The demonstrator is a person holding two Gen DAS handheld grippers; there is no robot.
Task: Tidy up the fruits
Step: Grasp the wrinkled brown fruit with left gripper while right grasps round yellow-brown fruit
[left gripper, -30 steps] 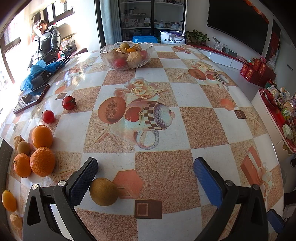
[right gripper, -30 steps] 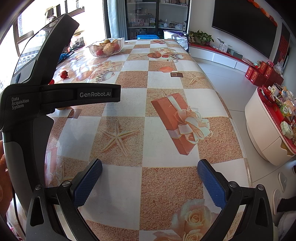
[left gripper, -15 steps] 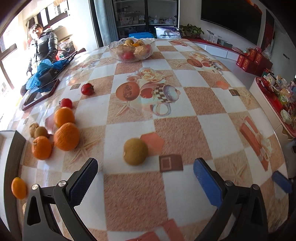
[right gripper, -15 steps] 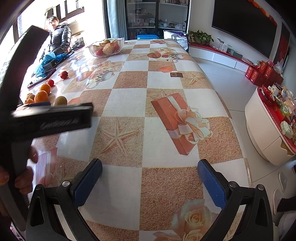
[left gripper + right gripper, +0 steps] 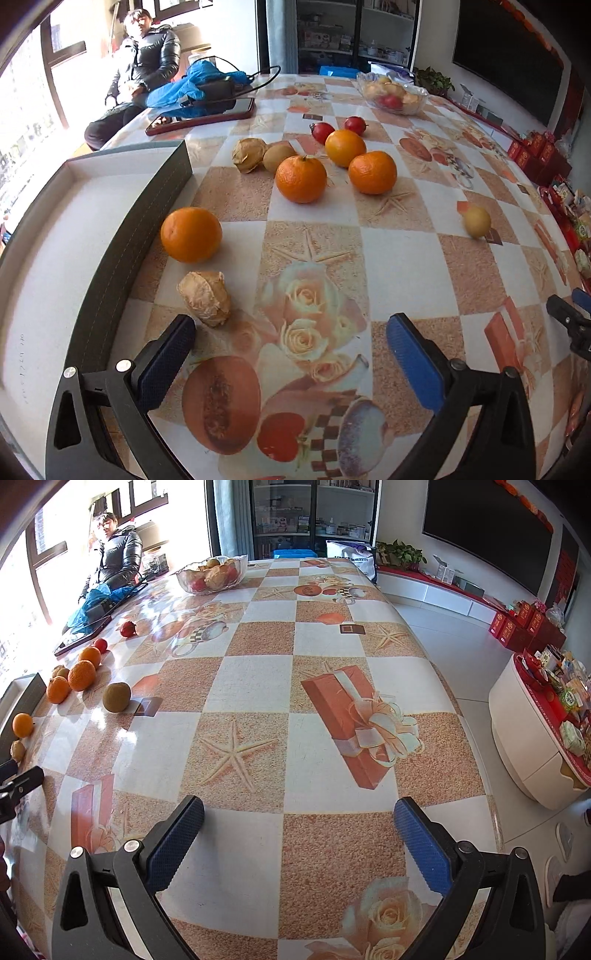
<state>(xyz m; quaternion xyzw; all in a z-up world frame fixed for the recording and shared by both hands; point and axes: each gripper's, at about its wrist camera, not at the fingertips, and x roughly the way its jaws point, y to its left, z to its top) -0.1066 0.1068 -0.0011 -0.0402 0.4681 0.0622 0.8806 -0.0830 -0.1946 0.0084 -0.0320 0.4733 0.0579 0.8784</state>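
In the left wrist view my left gripper (image 5: pixel 290 345) is open and empty above the patterned tablecloth. A wrinkled tan fruit (image 5: pixel 204 298) lies just past its left finger. An orange (image 5: pixel 191 234) sits beside the dark box (image 5: pixel 122 236) at the left. Several more oranges (image 5: pixel 301 178), brown fruits (image 5: pixel 249 154) and two red fruits (image 5: pixel 322 132) lie further off; a yellow-brown pear (image 5: pixel 477 221) lies at the right. My right gripper (image 5: pixel 298 829) is open and empty over bare cloth. The same fruits show at its far left, the pear (image 5: pixel 116 697) nearest.
A glass bowl of fruit (image 5: pixel 392 95) stands at the far side, also in the right wrist view (image 5: pixel 210 575). A tablet in a red case (image 5: pixel 201 115), a blue jacket and cables lie by a seated person (image 5: pixel 142 62). The table edge drops off at the right (image 5: pixel 443 686).
My left gripper has swung left and back, from next to the pear to the fruits beside the box. It has left most of the right wrist view. The right gripper has not moved.
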